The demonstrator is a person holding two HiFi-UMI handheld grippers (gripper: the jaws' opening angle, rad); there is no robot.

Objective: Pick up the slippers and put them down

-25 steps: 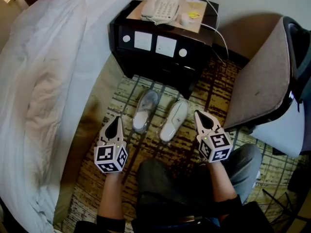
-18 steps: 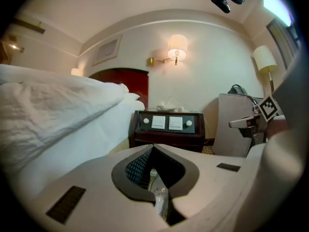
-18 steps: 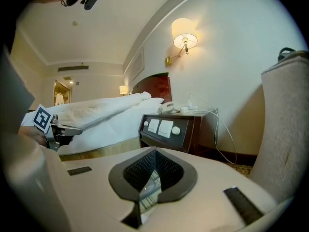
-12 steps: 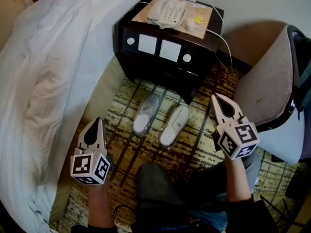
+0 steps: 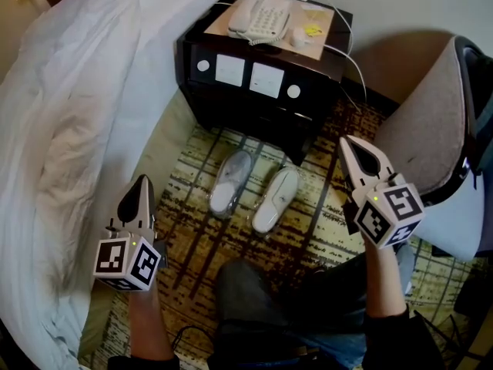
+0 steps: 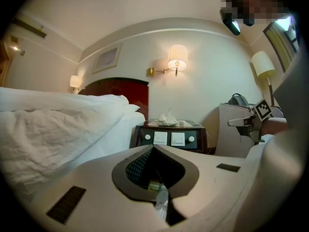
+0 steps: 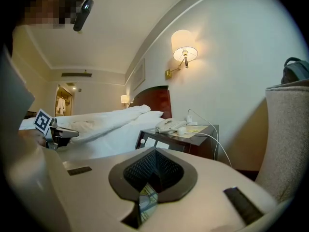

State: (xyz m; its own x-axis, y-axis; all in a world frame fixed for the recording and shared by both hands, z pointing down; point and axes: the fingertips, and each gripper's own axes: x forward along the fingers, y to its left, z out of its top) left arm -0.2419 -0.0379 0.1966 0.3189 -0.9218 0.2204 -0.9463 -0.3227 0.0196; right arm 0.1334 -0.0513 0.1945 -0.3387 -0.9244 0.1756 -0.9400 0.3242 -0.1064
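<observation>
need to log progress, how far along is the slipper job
Both slippers lie side by side on the rug by the nightstand. Nothing in hand: left tool and right tool are shut, empty, clear of them. Lifted and set down, or not yet started: can't tell.

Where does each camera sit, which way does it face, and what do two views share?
Head view: on the person's head, steeply down at the slippers; left gripper, right gripper, arms and lap show.
Left gripper view: on the left gripper, about level along its shut jaws toward the nightstand; right gripper at right.
Right gripper view: on the right gripper, about level along its shut jaws toward the nightstand; left gripper at left.
Shared: all see the nightstand and bed.
</observation>
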